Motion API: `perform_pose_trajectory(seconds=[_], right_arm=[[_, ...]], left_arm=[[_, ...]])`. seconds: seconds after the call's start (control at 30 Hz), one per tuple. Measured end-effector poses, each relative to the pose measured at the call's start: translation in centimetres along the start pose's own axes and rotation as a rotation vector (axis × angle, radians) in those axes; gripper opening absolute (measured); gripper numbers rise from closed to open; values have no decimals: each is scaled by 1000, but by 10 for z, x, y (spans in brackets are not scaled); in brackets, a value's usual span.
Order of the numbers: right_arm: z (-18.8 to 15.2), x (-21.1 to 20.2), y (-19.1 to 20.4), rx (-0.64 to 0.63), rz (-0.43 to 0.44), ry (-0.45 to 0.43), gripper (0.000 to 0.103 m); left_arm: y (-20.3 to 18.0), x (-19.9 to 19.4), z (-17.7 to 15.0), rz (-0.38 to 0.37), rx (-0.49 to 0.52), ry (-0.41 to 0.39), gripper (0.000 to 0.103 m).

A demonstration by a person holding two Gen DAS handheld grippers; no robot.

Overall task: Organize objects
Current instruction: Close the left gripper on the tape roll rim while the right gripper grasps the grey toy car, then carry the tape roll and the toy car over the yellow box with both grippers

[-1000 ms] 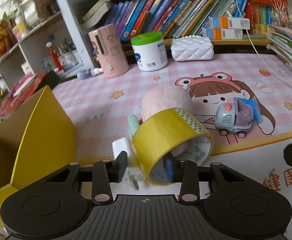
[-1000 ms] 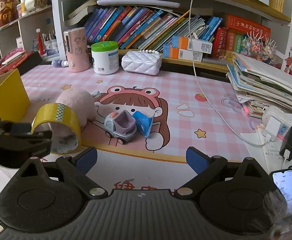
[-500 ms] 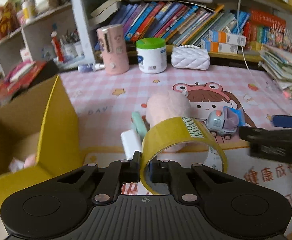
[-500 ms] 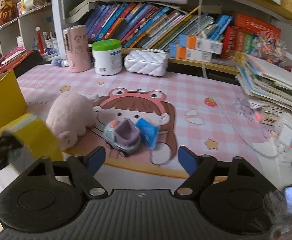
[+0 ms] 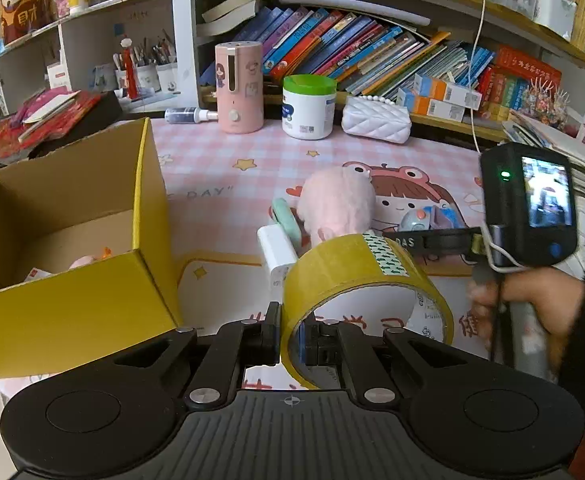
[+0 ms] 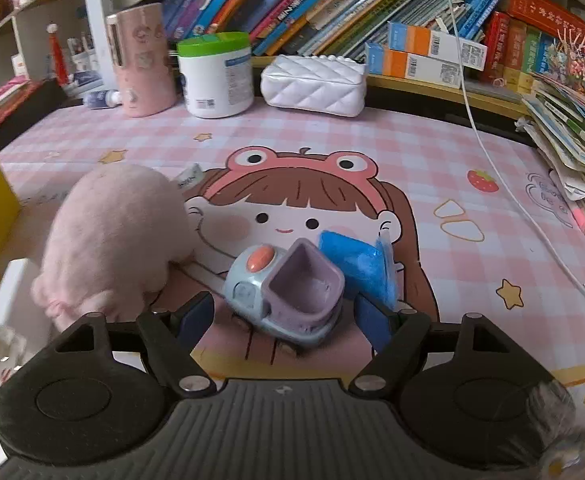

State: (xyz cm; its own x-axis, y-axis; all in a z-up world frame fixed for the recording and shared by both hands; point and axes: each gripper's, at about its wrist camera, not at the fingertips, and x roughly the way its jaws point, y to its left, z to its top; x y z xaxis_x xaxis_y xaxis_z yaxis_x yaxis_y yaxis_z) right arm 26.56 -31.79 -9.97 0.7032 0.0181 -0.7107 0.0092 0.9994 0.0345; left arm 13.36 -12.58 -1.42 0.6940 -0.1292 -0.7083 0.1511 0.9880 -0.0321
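1. Left gripper [image 5: 290,338] has pinched the tape roll's [image 5: 356,276] wall and lifted it off the mat, lower centre of frame; next stop likely the yellow box [image 5: 72,248], left.
2. Right gripper [image 6: 282,318] came down; jaws closing around the toy car [image 6: 284,292], pads not touching yet.
3. Only the left view shows the box interior; only the right shows the car clearly.
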Motion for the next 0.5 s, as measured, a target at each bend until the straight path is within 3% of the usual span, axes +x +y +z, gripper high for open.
perform_pose_trajectory(seconds=[0.13, 0.3, 0.5], right_arm=[[2, 6, 2, -9, -8, -22, 61], [3, -1, -1, -1, -10, -20, 61], [-2, -43, -2, 19, 6, -33, 61]], left_arm=[[4, -5, -3, 2, -8, -5, 7], [6, -8, -6, -4, -15, -13, 7], [6, -11, -8, -46, -12, -38, 7]])
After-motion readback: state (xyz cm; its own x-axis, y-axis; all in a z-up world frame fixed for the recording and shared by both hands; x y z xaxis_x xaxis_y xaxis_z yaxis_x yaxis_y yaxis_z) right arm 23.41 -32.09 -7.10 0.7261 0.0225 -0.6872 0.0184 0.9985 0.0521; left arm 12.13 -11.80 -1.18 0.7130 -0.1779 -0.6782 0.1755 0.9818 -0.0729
